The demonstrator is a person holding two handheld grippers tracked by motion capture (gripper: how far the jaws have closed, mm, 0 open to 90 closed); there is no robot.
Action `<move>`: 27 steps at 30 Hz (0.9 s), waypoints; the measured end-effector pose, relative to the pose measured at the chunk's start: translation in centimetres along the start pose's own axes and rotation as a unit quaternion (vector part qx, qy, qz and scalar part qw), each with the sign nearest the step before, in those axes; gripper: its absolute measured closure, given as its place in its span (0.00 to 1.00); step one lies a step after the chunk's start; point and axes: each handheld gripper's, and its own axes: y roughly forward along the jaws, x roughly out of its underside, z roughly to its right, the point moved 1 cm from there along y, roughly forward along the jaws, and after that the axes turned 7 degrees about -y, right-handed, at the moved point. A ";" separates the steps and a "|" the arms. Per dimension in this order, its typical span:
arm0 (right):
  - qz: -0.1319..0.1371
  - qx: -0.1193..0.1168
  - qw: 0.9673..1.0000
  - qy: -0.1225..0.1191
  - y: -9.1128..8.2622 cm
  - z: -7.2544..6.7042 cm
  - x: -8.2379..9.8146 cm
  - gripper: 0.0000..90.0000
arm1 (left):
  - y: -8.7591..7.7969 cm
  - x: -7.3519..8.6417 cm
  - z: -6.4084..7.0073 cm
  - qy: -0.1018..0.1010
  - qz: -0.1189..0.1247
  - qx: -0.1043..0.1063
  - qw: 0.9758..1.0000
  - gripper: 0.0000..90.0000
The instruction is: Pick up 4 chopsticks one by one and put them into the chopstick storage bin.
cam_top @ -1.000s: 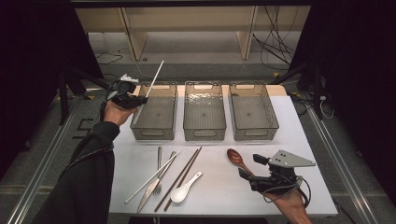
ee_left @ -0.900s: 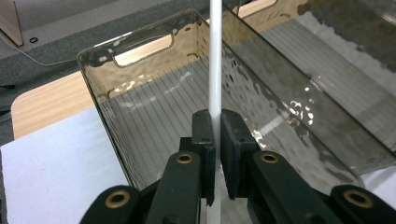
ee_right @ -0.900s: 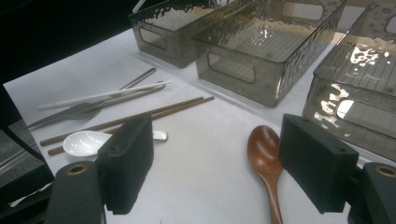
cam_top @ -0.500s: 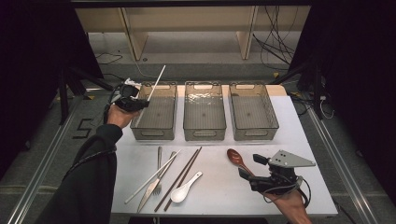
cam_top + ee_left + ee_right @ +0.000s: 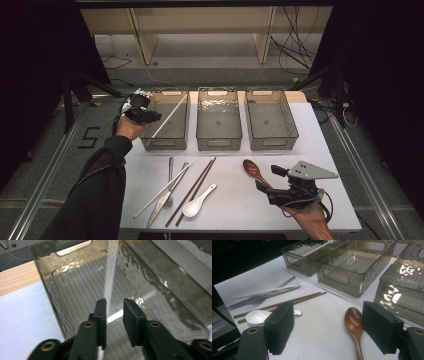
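Left gripper lets a white chopstick go into the left bin; sorting cutlery by type, by the look of it.

Left to right, all relative to the left bin. At its left rim the left gripper's jaws have just been opening: in the left gripper view the chopstick lies blurred between them, close against one pad, so the grip reads as released. The stick slants inside the bin, not yet flat. In front of the bin lies the unsorted pile: second white chopstick, knife, fork, brown chopsticks, white spoon. Right of the bin stand the middle bin and right bin, probably for the other types. Front right, the right gripper hovers, jaws spread wide either side of the wooden spoon, likely staged for the next pick.
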 end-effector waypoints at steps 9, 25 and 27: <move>0.000 0.002 1.000 0.000 0.0 0.0 0.0 0.31 | -2.9 1.1 2.0 0.003 -0.028 0.030 0.999 0.44; -0.001 0.003 1.000 -0.001 0.0 -0.1 0.0 0.31 | -7.3 4.8 4.5 0.014 -0.018 0.071 0.997 0.24; 0.001 0.003 1.000 0.000 -0.1 0.0 0.0 0.31 | -7.4 5.2 4.9 0.019 -0.020 0.071 0.997 0.23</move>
